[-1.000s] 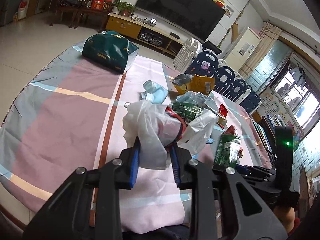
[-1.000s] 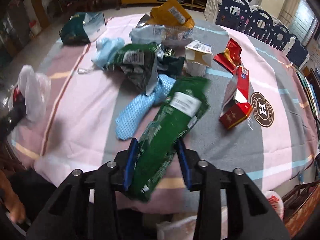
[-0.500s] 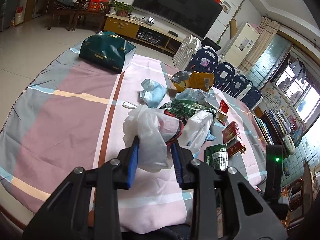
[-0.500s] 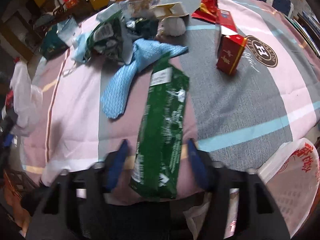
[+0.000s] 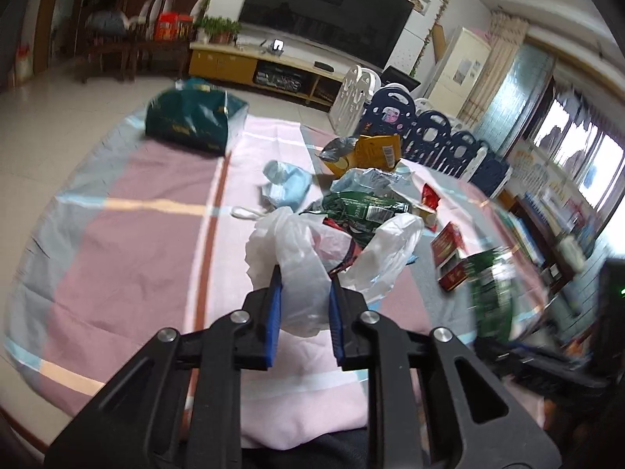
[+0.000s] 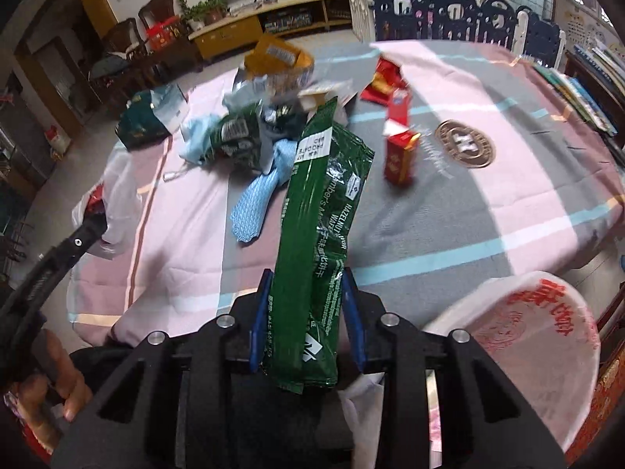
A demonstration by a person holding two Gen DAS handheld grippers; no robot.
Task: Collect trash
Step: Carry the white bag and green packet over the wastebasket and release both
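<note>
Both tongs are gripping something. Left tongs (image 5: 304, 293) have just been closing and are clamped on a thin clear plastic bag (image 5: 312, 258), whose bunched neck sits squeezed between the blue pads (image 5: 274, 305) while its loose mouth puffs up just ahead of them. Right tongs (image 6: 307, 305) have likewise just been closing and now pinch a long green wafer wrapper (image 6: 318, 219), which stands up steeply from between the pads and leans slightly away from them. Beyond both tongs, on the striped cloth of the counter (image 6: 508, 211), lies a heap of litter: a light blue cloth (image 6: 258, 199), a crumpled green packet (image 6: 234, 136), a yellow pouch (image 6: 277, 56) farthest off, and a red carton (image 6: 400, 158) off to the right of the wrapper. A dark green bag (image 5: 191, 123) lies well beyond the left tongs, to their left. Near the right tongs, low to their right, hangs a white bag with red print (image 6: 539, 336). A hand (image 6: 47, 375) holds the left tool's grip.
</note>
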